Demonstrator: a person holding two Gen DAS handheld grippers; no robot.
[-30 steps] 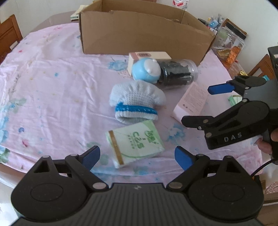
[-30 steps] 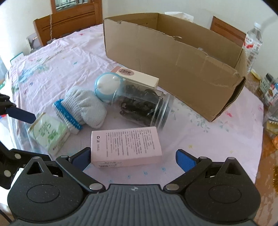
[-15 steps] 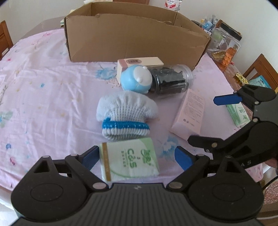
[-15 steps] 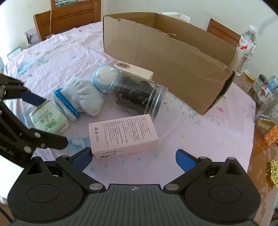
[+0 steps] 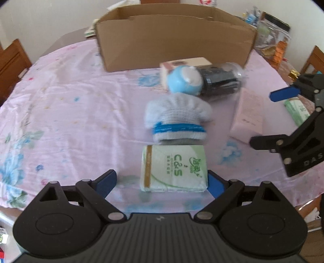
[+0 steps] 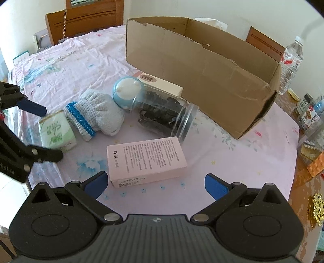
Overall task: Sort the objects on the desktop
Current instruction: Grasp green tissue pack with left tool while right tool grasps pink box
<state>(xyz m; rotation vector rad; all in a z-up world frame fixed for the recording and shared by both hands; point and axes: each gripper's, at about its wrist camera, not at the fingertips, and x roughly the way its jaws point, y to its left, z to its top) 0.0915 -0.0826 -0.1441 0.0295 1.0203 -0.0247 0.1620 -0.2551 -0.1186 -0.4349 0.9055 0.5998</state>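
Tissue pack (image 5: 174, 169) flat on tabletop (image 5: 70, 113), near edge, between fingers of left claw (image 5: 162, 183). Left claw wide open, gripping nothing; right fingertip (image 5: 215, 185) just beside or touching pack's corner, can't tell which; left fingertip (image 5: 106, 182) apart from it. Knit glove (image 5: 178, 119) directly behind pack, blue cuff touching pack's far edge. Behind glove: jar (image 5: 220, 81) on its side, dark contents, round blue-and-white lid (image 5: 185, 81) toward glove. White box (image 5: 182, 63) behind jar, against it. Cardboard box (image 5: 172, 38) beyond, open top, upright. Pink box (image 5: 248, 115) flat, right of glove.

Right claw (image 6: 157, 186) also wide open, holding nothing, low over tabletop (image 6: 253, 161). Pink box (image 6: 145, 159) flat between its fingers; near end just beside left fingertip (image 6: 97, 183), right fingertip (image 6: 214, 185) well clear. From this view: jar (image 6: 166, 115) just behind pink box, glove (image 6: 97, 113) left of it, tissue pack (image 6: 57, 131) further left beside left claw's fingers (image 6: 31, 107). Cardboard box (image 6: 202, 70) behind, corner torn. Water bottle (image 6: 291, 62) past box's right end. Wooden chair (image 6: 85, 19) at far side.

Left view blurred.
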